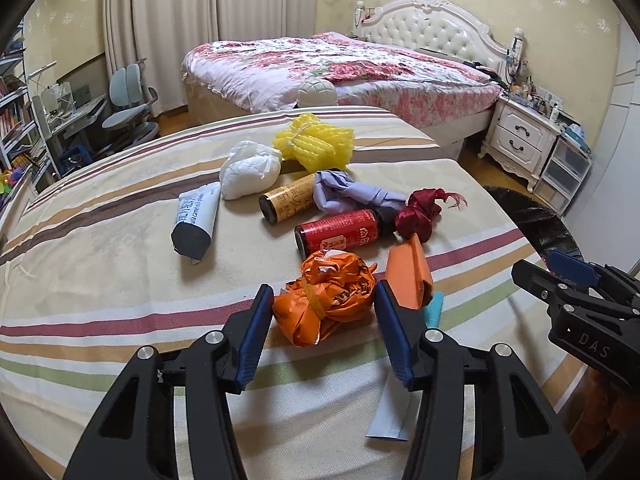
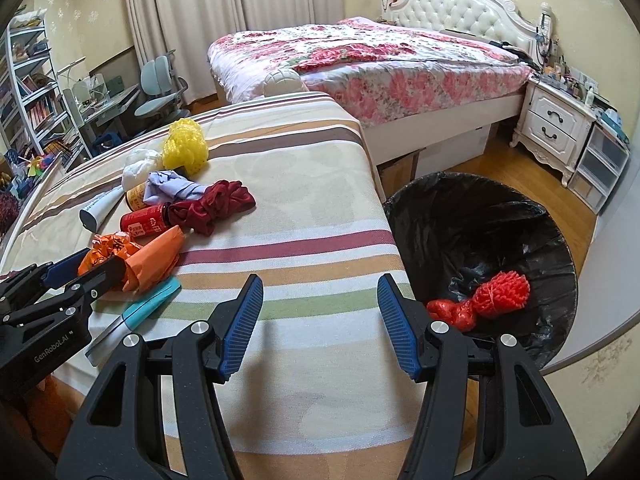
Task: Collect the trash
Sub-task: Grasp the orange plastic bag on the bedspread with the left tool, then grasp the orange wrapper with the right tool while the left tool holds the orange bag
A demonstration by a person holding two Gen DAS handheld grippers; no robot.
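While our left tongs (image 1: pixel 322 336) close around the crumpled orange plastic bag (image 1: pixel 326 304) near us on the striped table (image 1: pixel 120 272), a shallow pinch could slip; right tongs (image 2: pixel 320 320) hang apart, empty.

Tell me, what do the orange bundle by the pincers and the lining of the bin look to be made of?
The orange bundle looks like thin plastic film: glossy, crinkled, tied with a band. The bin lining seems to be a black plastic bag: shiny wrinkles, folded over the rim.
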